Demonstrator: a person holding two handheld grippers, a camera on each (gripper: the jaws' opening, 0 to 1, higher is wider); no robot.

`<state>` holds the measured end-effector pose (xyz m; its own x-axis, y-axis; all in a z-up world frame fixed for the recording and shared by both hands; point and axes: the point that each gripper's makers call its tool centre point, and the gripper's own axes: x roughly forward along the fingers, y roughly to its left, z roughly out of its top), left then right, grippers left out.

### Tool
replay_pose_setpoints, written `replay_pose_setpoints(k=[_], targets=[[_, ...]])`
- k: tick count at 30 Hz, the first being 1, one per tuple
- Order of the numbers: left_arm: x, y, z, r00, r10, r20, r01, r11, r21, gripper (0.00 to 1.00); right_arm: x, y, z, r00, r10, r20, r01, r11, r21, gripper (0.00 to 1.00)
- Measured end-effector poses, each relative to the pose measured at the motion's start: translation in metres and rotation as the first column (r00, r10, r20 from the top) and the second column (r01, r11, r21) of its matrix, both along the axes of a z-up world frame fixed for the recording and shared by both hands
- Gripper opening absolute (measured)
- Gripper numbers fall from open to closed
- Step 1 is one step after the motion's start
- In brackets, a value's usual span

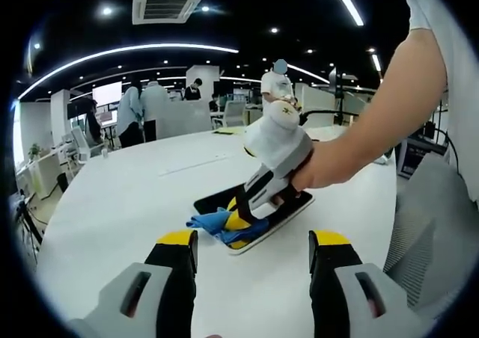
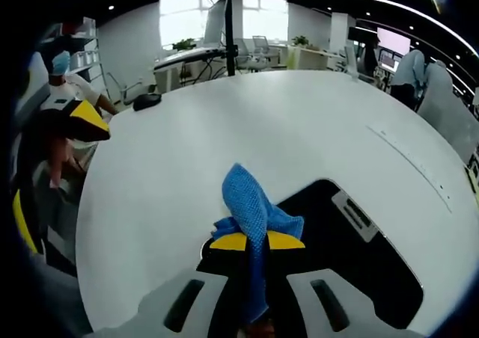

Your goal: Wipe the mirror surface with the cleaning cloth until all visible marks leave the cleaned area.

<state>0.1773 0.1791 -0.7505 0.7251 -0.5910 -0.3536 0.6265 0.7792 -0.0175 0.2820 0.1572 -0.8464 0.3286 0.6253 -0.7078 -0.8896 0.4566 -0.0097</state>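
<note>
A dark mirror [image 1: 215,200] with a white rim lies flat on the white table. A blue cleaning cloth [image 1: 212,221] rests on the mirror's near corner, pinched by my right gripper [image 1: 239,230], which a hand [image 1: 329,166] holds from the right. In the right gripper view the right gripper [image 2: 257,241] is shut on the blue cloth [image 2: 251,207], which bunches up beyond the yellow tips at the edge of the mirror [image 2: 359,271]. My left gripper [image 1: 253,242] hovers open just short of the mirror, with nothing between its jaws. Its yellow-tipped jaw [image 2: 84,120] enters at the left of the right gripper view.
The round white table [image 1: 112,203] stretches wide around the mirror. A small black object [image 2: 147,99] sits near the table's far edge. A grey chair back [image 1: 430,226] stands close on the right. People and desks are well behind the table.
</note>
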Motion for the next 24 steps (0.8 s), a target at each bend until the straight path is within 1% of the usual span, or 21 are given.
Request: replay_pose_setpoints(k=[24], targets=[[0.001, -0.001, 0.002, 1.000, -0.002, 0.009, 0.001, 1.000, 0.006, 0.60, -0.027, 0.002, 0.000, 1.000, 0.017, -0.008, -0.017, 1.000, 0.008, 0.02]])
